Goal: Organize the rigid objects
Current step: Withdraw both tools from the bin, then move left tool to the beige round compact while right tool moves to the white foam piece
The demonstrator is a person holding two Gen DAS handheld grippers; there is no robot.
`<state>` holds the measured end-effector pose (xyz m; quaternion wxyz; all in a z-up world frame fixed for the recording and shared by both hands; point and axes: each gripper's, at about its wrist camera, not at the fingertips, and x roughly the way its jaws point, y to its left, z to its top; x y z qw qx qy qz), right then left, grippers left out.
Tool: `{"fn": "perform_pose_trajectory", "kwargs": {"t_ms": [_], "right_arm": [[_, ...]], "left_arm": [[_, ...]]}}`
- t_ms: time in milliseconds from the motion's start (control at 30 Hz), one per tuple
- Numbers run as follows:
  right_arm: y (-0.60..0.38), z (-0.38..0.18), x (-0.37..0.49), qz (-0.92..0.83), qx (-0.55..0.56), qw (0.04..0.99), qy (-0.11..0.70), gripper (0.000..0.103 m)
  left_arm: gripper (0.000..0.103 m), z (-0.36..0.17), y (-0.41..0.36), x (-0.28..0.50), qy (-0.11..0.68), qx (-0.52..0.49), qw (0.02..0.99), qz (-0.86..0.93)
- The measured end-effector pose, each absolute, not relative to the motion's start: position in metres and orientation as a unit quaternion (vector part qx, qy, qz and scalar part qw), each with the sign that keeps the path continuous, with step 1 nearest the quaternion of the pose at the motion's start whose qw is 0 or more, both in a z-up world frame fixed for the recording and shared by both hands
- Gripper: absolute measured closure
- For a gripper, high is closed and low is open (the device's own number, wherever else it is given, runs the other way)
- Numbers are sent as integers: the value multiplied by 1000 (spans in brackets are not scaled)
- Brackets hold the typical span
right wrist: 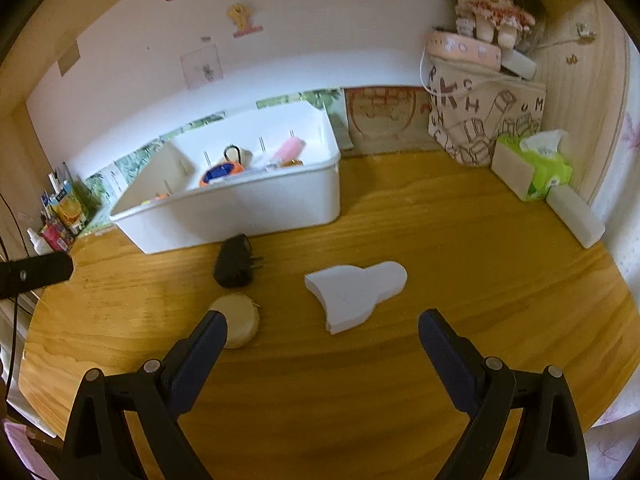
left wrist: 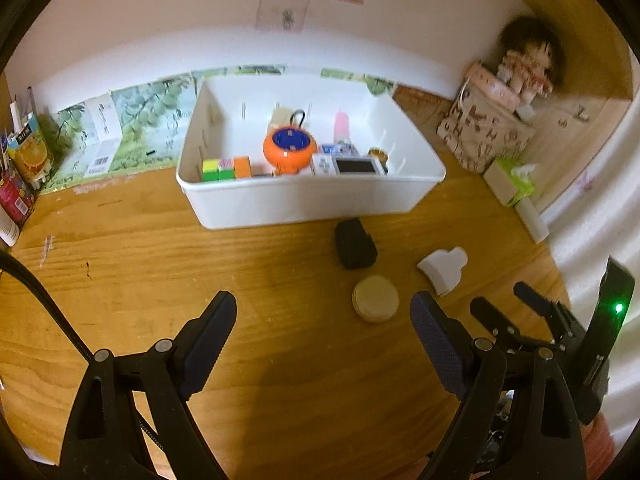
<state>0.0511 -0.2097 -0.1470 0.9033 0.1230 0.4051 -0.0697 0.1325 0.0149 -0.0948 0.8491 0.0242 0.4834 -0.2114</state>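
Left wrist view: the left gripper (left wrist: 324,316) was seen with its jaws spread wide, nothing held between them and only bare wooden tabletop (left wrist: 160,264) beneath.
Left fingers: neither dark pad was touching any object; the right-hand pad stood just beside the round cream-coloured disc (left wrist: 375,298), apart from it.
Right gripper from the left view: the right gripper (left wrist: 506,300) was seen at the lower right edge, its two black fingers parted and empty.
Right wrist view: the right gripper (right wrist: 322,326) was shown with jaws wide apart, gripping nothing.
Right fingers: the white flat foam-like piece with a rounded neck (right wrist: 352,294) lay ahead of the gap, untouched; the round cream-coloured disc (right wrist: 238,320) was partly hidden behind the left-hand pad, and contact could not be judged.
Loose objects: a black plug adapter (right wrist: 234,266) was lying on the table near the bin's front wall, just beyond the disc.
Bin: a white rectangular plastic bin (left wrist: 304,204) was standing at the back of the table, against the wall.
Bin contents: coloured cubes (left wrist: 226,168), an orange round toy with a blue top (left wrist: 288,148), a white handheld device (left wrist: 348,166) and a pink bottle (left wrist: 341,126) were seen inside.
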Motion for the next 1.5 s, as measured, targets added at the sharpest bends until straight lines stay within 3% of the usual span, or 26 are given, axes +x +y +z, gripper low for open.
{"fn": "perform_pose_trajectory", "kwargs": {"t_ms": [867, 1500], "right_arm": [[-272, -205, 130, 64, 67, 835, 543, 6], [-268, -217, 144, 150, -5, 831, 535, 2]], "left_arm": [[13, -178, -61, 151, 609, 61, 785, -98], [13, -226, -88, 159, 644, 76, 759, -63]]}}
